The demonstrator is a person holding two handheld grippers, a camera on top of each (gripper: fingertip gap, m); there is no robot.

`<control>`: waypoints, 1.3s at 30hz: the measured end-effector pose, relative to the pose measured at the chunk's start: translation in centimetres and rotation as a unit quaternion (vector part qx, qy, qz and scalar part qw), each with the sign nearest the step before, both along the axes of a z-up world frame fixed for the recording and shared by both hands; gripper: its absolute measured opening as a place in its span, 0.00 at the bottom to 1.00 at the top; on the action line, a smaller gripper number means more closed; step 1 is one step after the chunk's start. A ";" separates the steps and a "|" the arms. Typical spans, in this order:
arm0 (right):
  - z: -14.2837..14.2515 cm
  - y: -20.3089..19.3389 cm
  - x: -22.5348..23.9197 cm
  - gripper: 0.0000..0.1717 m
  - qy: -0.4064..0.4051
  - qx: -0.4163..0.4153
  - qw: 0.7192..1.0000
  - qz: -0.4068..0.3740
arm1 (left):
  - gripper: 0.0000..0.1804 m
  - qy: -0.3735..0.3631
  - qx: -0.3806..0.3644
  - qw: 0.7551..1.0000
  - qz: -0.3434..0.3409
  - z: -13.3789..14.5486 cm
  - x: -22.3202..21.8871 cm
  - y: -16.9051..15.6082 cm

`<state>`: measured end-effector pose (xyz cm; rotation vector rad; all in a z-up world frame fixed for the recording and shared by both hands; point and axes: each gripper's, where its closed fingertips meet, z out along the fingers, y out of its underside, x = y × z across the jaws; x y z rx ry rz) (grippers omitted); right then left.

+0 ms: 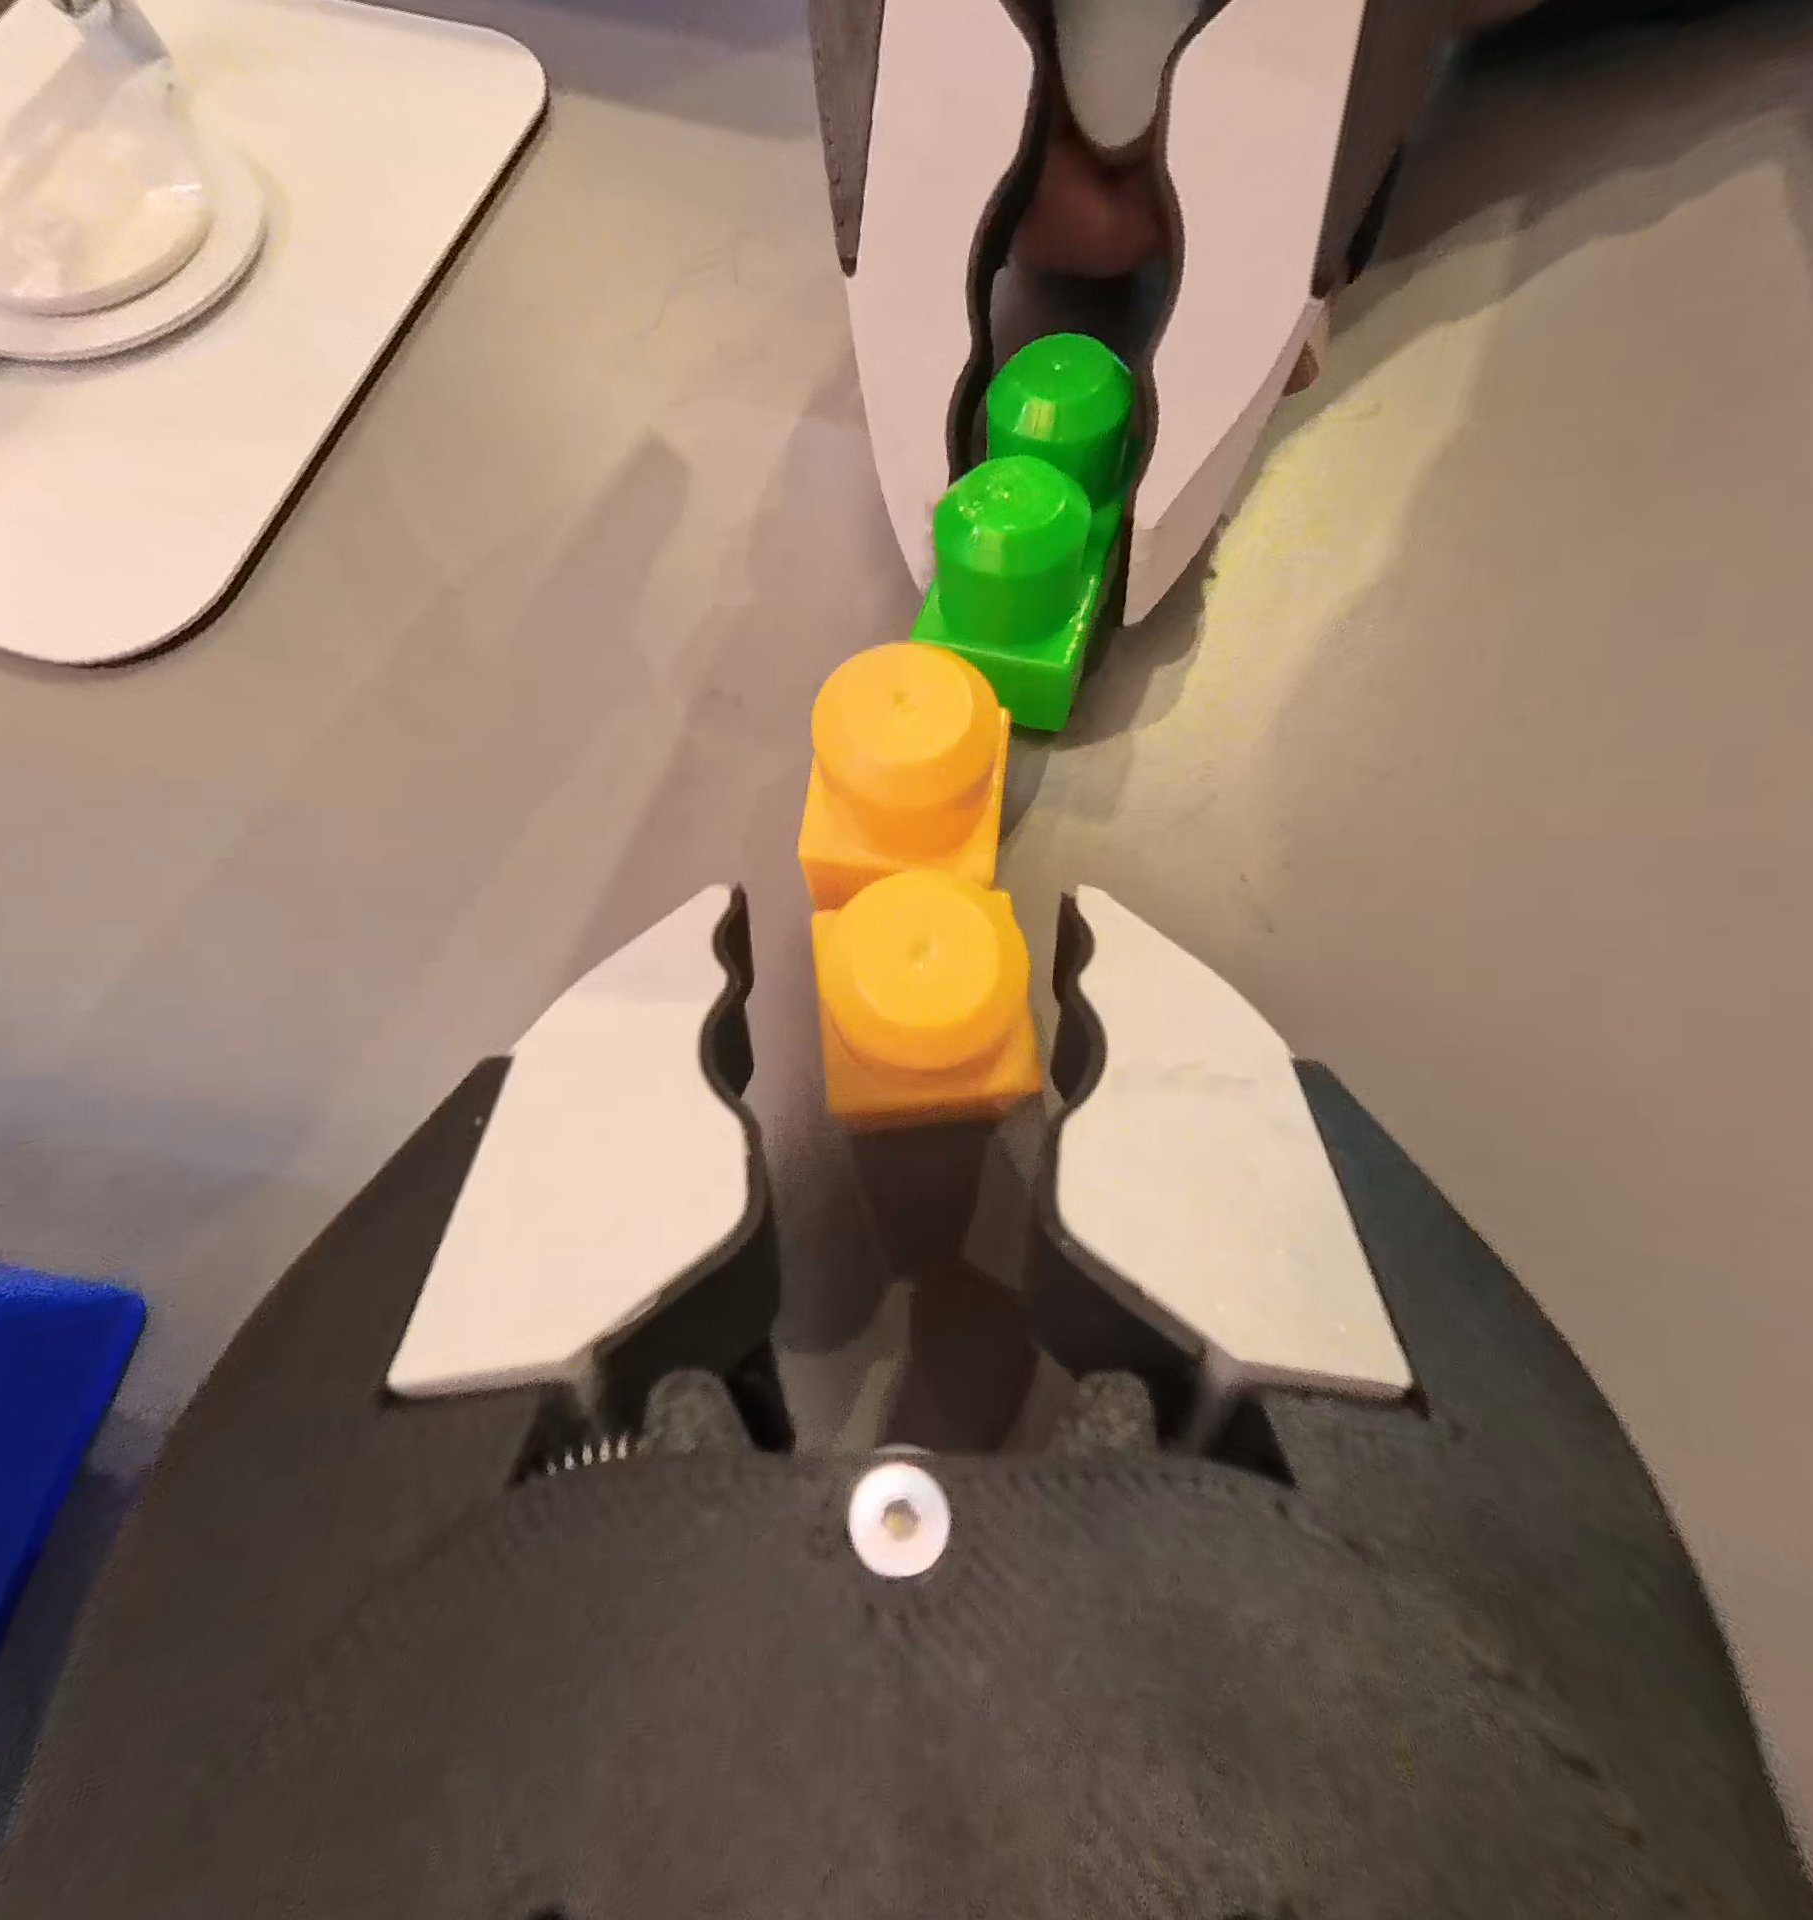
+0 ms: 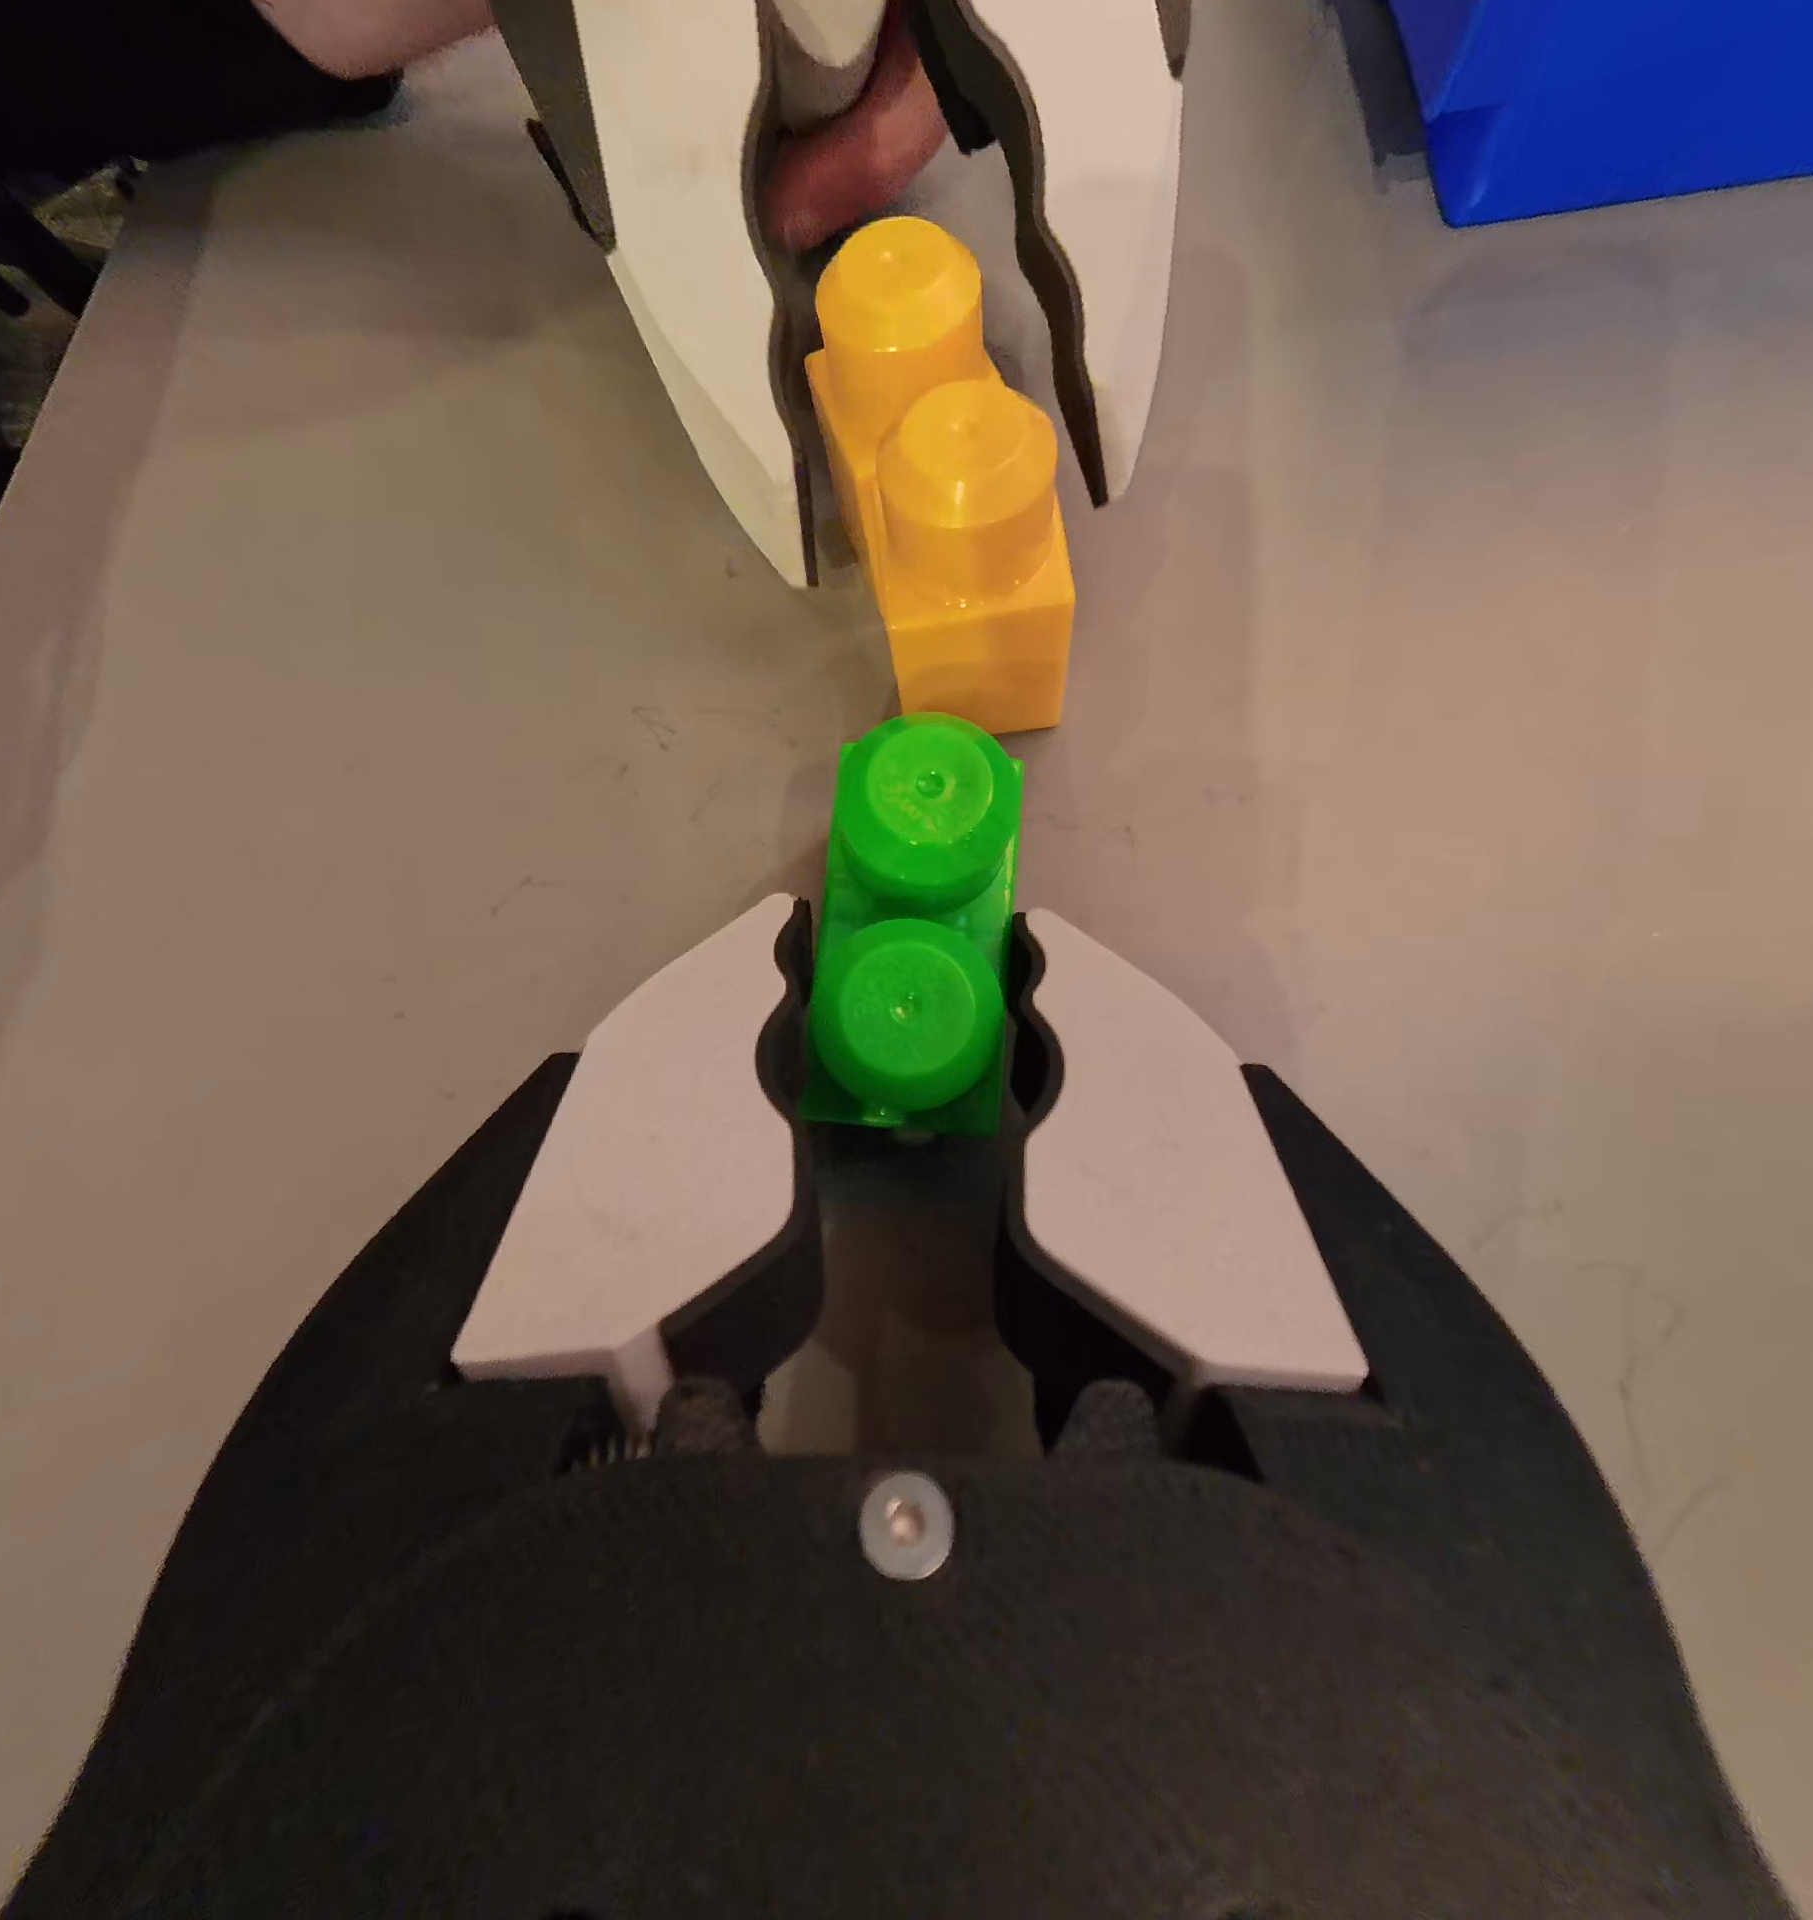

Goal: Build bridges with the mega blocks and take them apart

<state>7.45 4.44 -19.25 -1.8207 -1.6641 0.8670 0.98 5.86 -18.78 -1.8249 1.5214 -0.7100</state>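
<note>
Right gripper (image 2: 907,1023): jaws pinching green two-stud block (image 2: 917,935). Left gripper (image 1: 902,997): jaws spread around orange block (image 1: 917,904), gaps showing; we should centre before closing.

Each wrist camera looks steeply down along its own fingers at the grey table (image 1: 362,935), very close, the two facing each other, so both share the orange block (image 1: 912,894) and green block (image 2: 912,935) between them

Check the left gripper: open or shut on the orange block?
Open: the left gripper straddles the orange block, with gaps visible on both sides.
</note>
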 end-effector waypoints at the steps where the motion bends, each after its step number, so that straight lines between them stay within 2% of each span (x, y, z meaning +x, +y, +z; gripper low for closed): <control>1: 0.0 0.0 0.0 0.21 0.000 0.000 1.000 0.000 | 0.29 0.003 -0.002 1.000 -0.007 -0.1 0.2 0.0; 6: 0.0 -0.1 0.0 0.21 0.002 -0.001 1.000 0.003 | 0.23 0.004 -0.003 0.999 -0.040 -0.1 1.2 -0.3; 12: 0.1 -0.2 0.0 0.21 0.003 0.001 1.000 0.006 | 0.31 0.027 -0.006 0.999 -0.040 -0.8 1.3 -0.1; 15: 0.1 -0.2 0.0 0.21 0.003 0.002 1.000 0.008 | 0.24 0.034 0.012 0.999 -0.040 -1.0 1.3 -0.2; 27: 0.1 -0.3 0.0 0.21 0.004 0.003 1.000 0.011 | 0.23 0.019 0.027 0.999 -0.012 -0.4 0.9 0.3; 28: 0.1 -0.3 0.0 0.21 0.004 0.003 1.000 0.011 | 0.24 0.017 0.028 0.999 -0.014 -0.4 0.9 0.2; 30: 0.1 -0.3 0.0 0.21 0.004 0.004 1.000 0.011 | 0.35 0.019 0.017 1.000 -0.010 -0.5 0.5 0.2; 35: 0.1 -0.4 0.1 0.21 0.006 0.004 1.000 0.013 | 0.39 0.035 0.009 0.999 0.024 -0.4 -2.1 -0.1; 39: 0.1 -0.4 0.1 0.21 0.006 0.003 1.000 0.014 | 0.28 0.044 -0.001 0.998 0.050 -0.5 -4.0 -0.8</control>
